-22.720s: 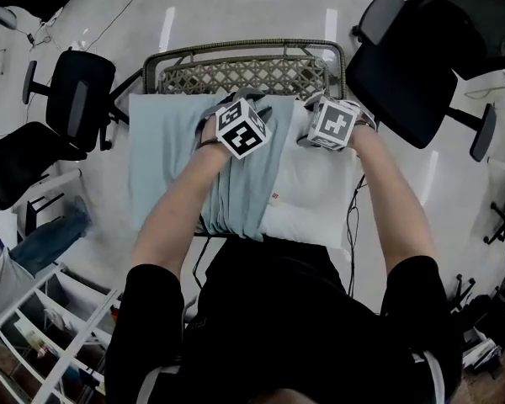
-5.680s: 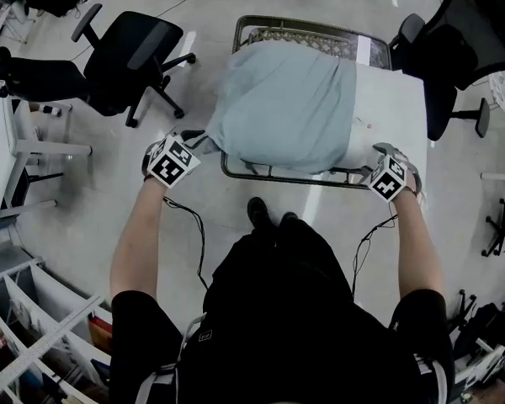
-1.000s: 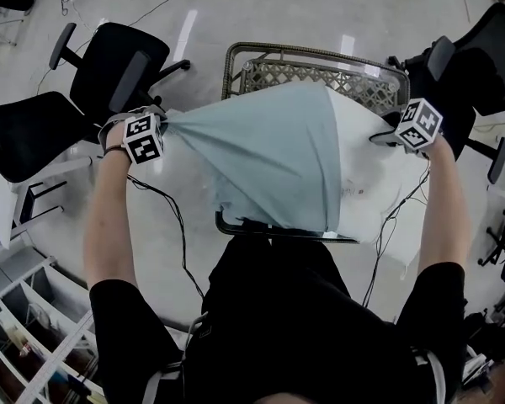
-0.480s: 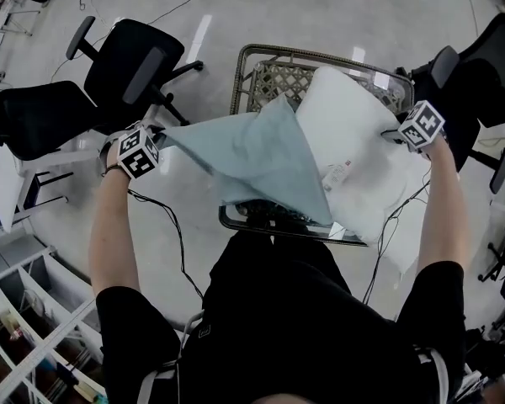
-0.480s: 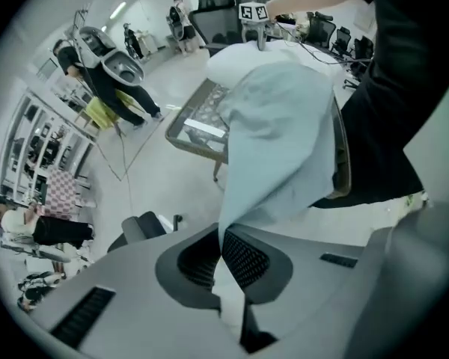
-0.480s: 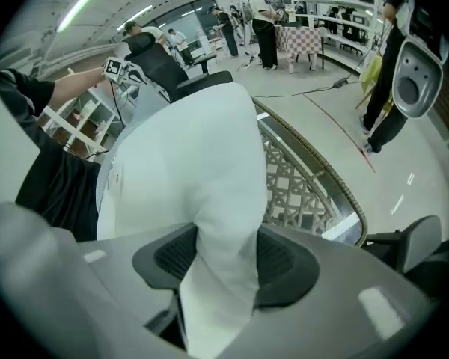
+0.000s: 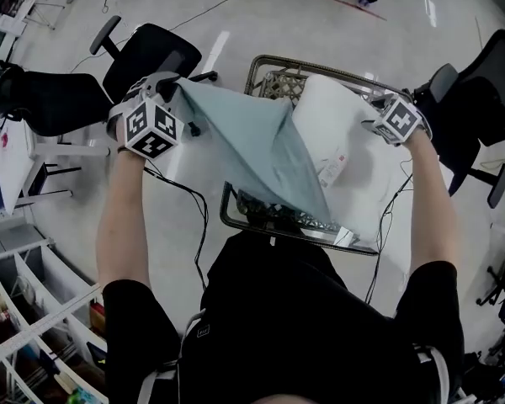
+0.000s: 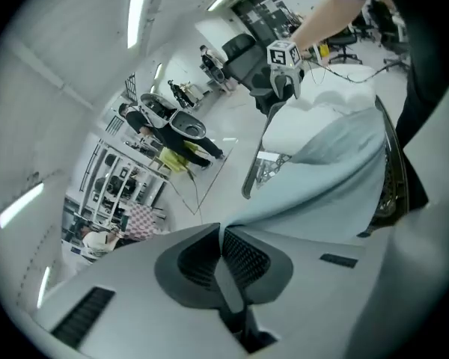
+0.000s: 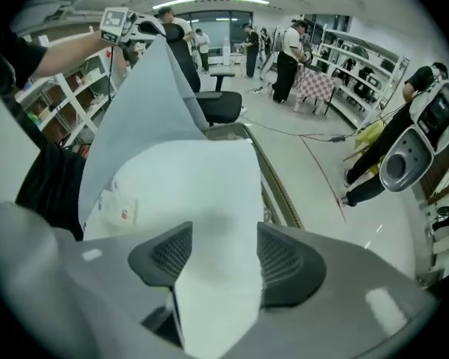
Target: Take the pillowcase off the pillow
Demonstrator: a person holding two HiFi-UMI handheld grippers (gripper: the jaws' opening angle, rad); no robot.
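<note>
our left gripper point(image 7: 170, 84), clenched on the pillowcase point(image 7: 252, 141), had swung it up toward ten o'clock, baring most of the pillow point(image 7: 349, 133). the right gripper point(image 7: 372, 123) held the pillow at two o'clock, its jaws just easing wider. the case seemed nearly free.

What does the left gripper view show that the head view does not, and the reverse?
Only the left gripper view: the left gripper with its jaws shut on a pinch of pillowcase, and ceiling lights. Only the head view: that gripper's marker cube, the left forearm and a trailing cable. Both: the blue-grey pillowcase stretched from the left gripper toward the white pillow, over the woven chair.
</note>
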